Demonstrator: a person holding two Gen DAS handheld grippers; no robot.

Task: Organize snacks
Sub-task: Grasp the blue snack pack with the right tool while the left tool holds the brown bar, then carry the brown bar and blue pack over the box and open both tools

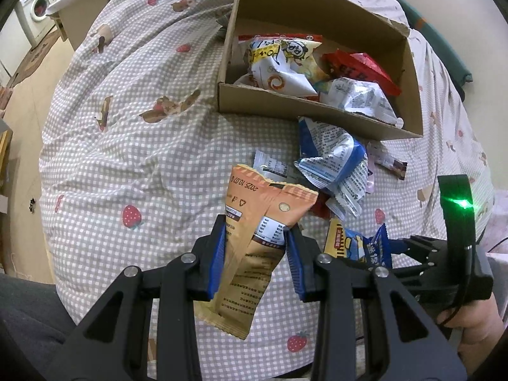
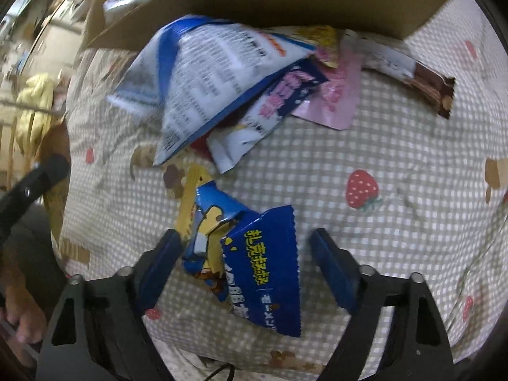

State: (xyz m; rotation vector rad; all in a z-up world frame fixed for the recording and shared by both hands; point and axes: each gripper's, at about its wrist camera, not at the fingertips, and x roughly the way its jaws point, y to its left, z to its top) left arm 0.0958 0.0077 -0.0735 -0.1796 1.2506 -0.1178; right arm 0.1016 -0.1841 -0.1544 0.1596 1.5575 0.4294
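My left gripper [image 1: 255, 238] is shut on an orange snack packet [image 1: 254, 247] and holds it above the checked bedcover. A cardboard box [image 1: 285, 108] further ahead holds several snack packets. My right gripper [image 2: 246, 244] is open, its fingers on either side of a blue snack packet [image 2: 254, 263] that lies on the cover; this packet also shows in the left wrist view [image 1: 358, 247]. A loose pile lies in front of the box: a blue-and-white bag [image 2: 209, 79], a pink packet [image 2: 336, 95] and a brown bar [image 2: 425, 89].
The checked bedcover [image 1: 143, 158] with strawberry prints covers a bed. A washing machine [image 1: 36, 9] stands far off at the left. The box wall [image 2: 285, 3] is close above the pile in the right wrist view.
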